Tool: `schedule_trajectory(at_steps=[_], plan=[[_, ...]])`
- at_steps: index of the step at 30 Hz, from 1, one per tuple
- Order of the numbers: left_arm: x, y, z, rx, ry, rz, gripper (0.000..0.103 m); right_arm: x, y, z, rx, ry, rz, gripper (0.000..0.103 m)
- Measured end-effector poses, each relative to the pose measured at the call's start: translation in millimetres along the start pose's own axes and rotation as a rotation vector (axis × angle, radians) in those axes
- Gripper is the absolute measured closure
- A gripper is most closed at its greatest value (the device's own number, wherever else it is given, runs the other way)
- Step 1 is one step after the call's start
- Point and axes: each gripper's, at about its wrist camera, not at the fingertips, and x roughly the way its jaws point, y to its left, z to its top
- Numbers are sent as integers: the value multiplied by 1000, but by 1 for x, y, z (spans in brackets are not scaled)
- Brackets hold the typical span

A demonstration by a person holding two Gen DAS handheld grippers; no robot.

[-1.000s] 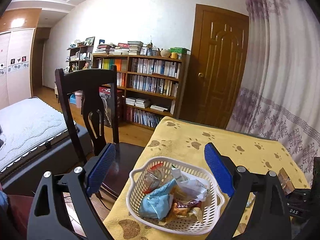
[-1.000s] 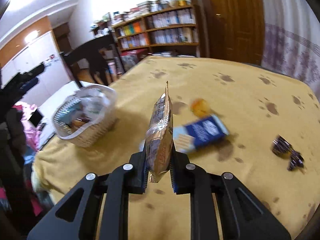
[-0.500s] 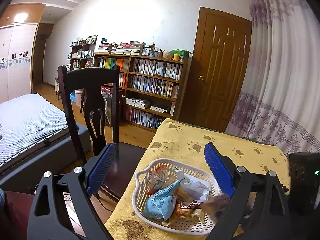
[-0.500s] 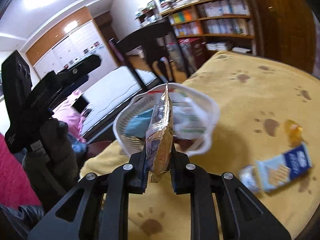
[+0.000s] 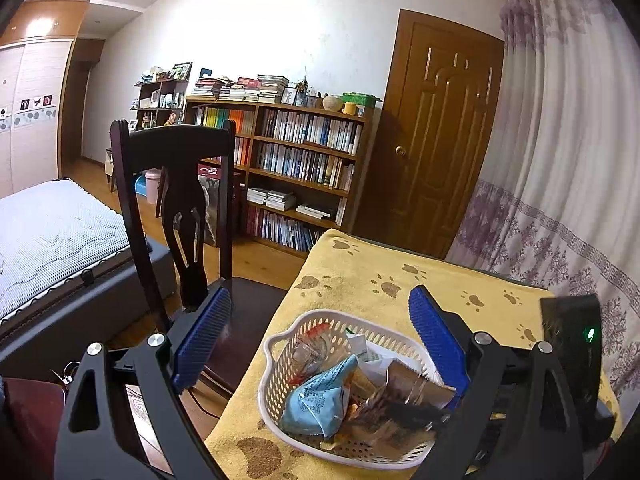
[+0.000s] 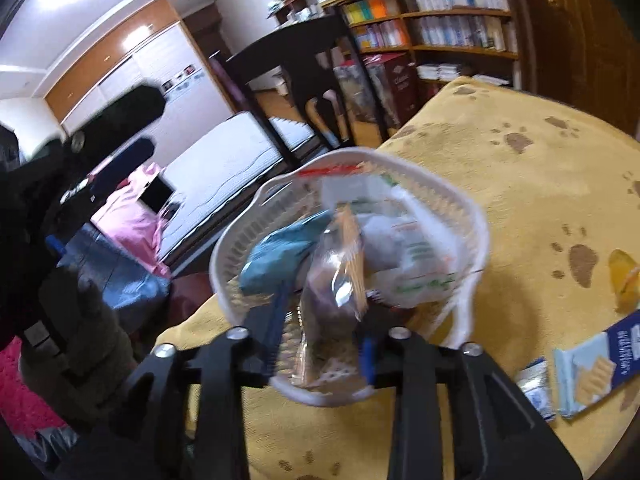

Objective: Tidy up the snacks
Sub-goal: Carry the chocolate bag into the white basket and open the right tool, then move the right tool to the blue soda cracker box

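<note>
A: The right tongs (image 6: 320,344) have opened. Half a second ago they pinched the snack packet (image 6: 340,280); now the blue pads stand apart on either side of it, and the packet sits low in the middle of the frame, inside the white basket (image 6: 472,216). Whether a pad touches it, the blur hides.

B: And in the left wrist view?

A: The same packet (image 5: 404,392) lies at the lower right of the basket (image 5: 276,360), beside the pale blue bag (image 5: 316,396). It was only at the rim before. The left tongs (image 5: 320,340) hang wide open over the basket, as earlier, holding nothing.

B: What lies outside the basket?

A: On the yellow paw-print cloth (image 6: 520,184) of the bench, at the right edge of the right wrist view, a blue cracker box (image 6: 592,368), a small silver packet (image 6: 536,384) touching it, and a yellow sweet (image 6: 624,276) above them.
</note>
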Motion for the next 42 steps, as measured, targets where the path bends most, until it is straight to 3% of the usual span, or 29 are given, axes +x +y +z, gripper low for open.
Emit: schedule_trajectory(at_steps=[8,13,16,20,22,24,32,42], plan=[[1,-2,0,10,1,-5,11,-22,-15,2,37,-74,-19,67],[2,-4,0,13,6,-9,11,-15,-6,-4,-13,-58,-67,67],[3,-6,-1,18,10,-15,10,-7,2,-10,-69,-41,-154,67],[4,-11,-3,30,16,-23,10,-12,4,-18,-82,-56,-157,66],[5,-13,-4,35,20,-24,6,-19,1,-22,-68,-79,-156,56],[6,-16,-6,43,23,-28,5,-30,-7,-28,-40,-113,-159,49],[4,-29,-9,80,33,-47,5,-65,-58,-52,106,-173,-199,48],[7,-40,-10,104,43,-60,5,-93,-147,-88,434,-190,-314,36]])
